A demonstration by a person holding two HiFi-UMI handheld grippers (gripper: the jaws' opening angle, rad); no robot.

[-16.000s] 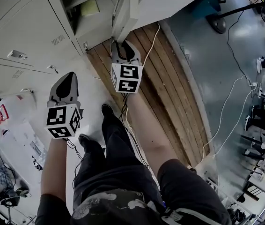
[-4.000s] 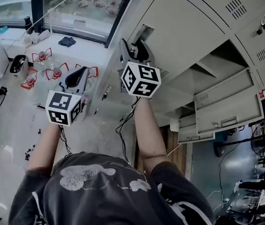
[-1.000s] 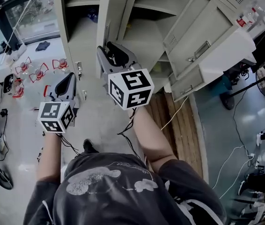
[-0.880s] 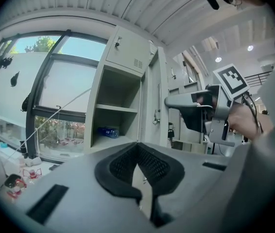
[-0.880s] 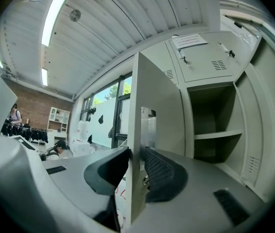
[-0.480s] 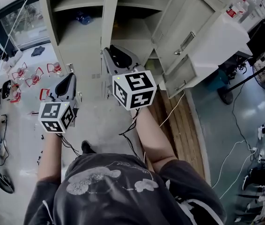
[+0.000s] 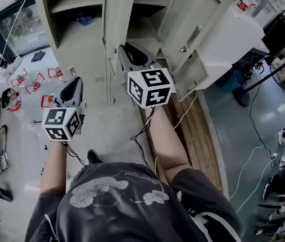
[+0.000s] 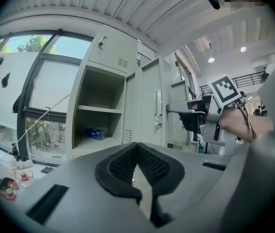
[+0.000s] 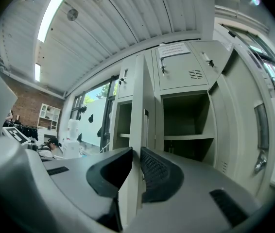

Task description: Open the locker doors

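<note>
Several lockers (image 9: 183, 125) stood open; right gripper (image 9: 136, 152) had just closed on a door edge (image 9: 138, 106), left gripper (image 8: 137, 145) pinched shut and empty, door above (image 9: 183, 72) apparently unopened.

The middle locker door (image 7: 113, 39) is light grey metal and stands swung open, showing only its tall narrow edge between two open compartments. At its right, a second grey door (image 7: 190, 19) with a long handle is also wide open. The small upper door (image 9: 181, 74) with vent slots is closed.
</note>
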